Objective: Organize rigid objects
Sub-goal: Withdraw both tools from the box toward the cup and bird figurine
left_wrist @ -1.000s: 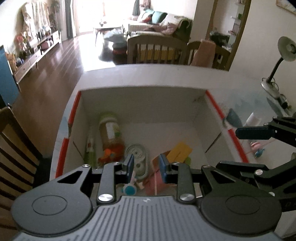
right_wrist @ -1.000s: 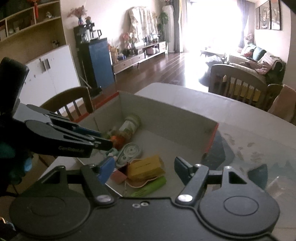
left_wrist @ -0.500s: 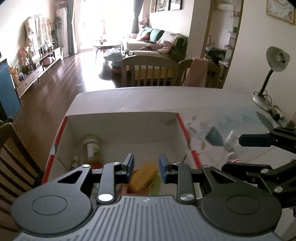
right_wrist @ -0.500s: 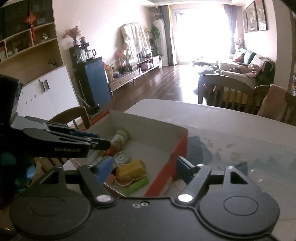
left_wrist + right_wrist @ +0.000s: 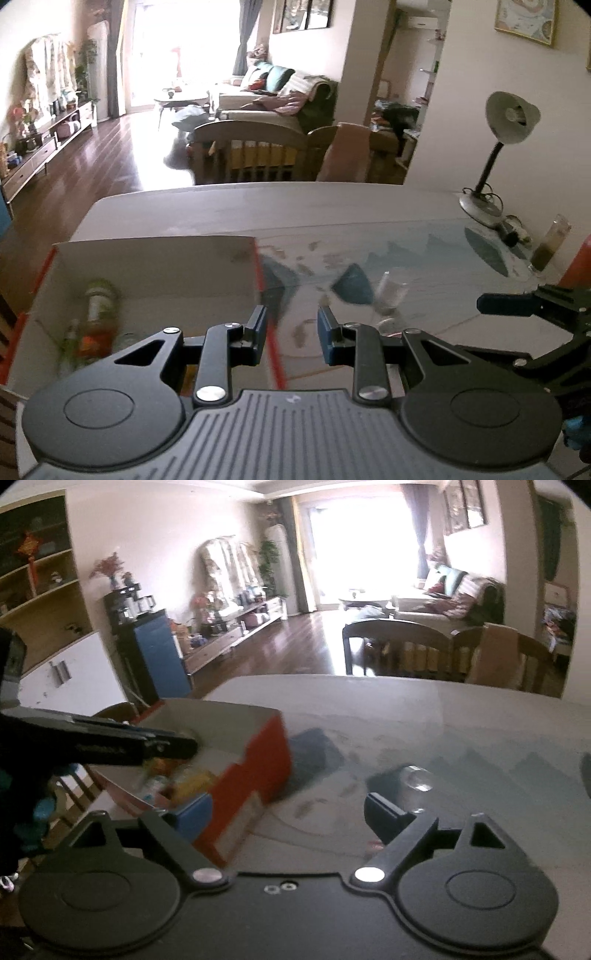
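A cardboard box [image 5: 155, 258] with pale inner walls and red outer faces sits at the left end of the glossy, glass-topped worktop [image 5: 369, 221], its open top showing blurred contents: a jar [image 5: 96, 299] with a pale lid lying on its side beside something orange, and in the right wrist view a yellow block [image 5: 192, 781] among other small pieces too smeared to name. The left gripper [image 5: 291, 332] hangs over the box's right-hand red edge; its blue-padded fingers [image 5: 327, 332] stand a narrow gap apart and are parting, with nothing between them. The right gripper [image 5: 288, 812] hovers over the worktop just right of the box, its fingers wide and spreading further, also empty; the near red corner of the box lies behind its left finger. Ahead of it, on the bare glass, stands a small clear tumbler [image 5: 416, 777], round-rimmed and see-through, well apart from the box. At the worktop's far right are a desk lamp [image 5: 506, 122] with a domed shade and round base, and a tall glass [image 5: 548, 247] with dark liquid.
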Available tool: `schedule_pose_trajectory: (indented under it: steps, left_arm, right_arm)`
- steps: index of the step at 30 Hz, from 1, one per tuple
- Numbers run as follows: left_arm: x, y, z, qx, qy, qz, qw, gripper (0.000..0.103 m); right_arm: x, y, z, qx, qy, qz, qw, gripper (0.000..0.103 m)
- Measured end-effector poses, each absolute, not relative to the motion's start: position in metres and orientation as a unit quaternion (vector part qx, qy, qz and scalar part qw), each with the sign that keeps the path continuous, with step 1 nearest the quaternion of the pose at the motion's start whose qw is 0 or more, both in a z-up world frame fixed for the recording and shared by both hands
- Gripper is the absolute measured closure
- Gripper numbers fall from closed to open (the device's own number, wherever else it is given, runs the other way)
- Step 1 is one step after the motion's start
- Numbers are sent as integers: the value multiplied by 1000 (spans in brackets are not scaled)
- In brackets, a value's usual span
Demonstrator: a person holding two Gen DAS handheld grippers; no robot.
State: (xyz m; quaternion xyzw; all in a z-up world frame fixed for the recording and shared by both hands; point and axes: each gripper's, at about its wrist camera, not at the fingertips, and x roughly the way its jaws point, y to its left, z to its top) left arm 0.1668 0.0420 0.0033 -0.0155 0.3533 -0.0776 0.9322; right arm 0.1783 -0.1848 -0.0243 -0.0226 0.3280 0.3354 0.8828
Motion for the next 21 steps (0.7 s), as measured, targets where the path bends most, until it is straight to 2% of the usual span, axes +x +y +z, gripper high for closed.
schedule_pose_trajectory:
  steps: [1, 2, 3, 10, 13, 16, 18, 19, 21]
  left_arm:
    - [169, 35, 2, -15, 353, -79, 932, 60]
    - [170, 30, 2, -14, 351, -80, 933, 42]
    - [171, 24, 1, -13, 347, -79, 934, 36]
    - [188, -20, -6, -8, 347, -93, 933, 33]
    - [199, -38, -9, -9, 345, -94, 934, 17]
    - [213, -52, -15, -15, 344, -98, 934, 16]
    - [223, -59, -22, -22, 352, -101, 930, 9]
    - [228, -63, -26, -28, 357, -105, 928, 1]
    - [236, -68, -33, -34, 359, -112, 926, 1]
  right_arm:
    - [180, -192, -27, -23, 330, 329, 885, 14]
    - [181, -199, -31, -23, 332, 325, 885, 14]
    - [183, -205, -34, -23, 336, 322, 885, 14]
    - [196, -231, -54, -31, 348, 313, 883, 14]
    - [202, -235, -66, -45, 352, 315, 880, 14]
    - [207, -234, -77, -60, 357, 321, 875, 14]
    - [211, -232, -85, -69, 361, 324, 872, 14]
    - [212, -232, -89, -73, 362, 325, 871, 14]
    - [217, -230, -97, -79, 366, 330, 867, 15]
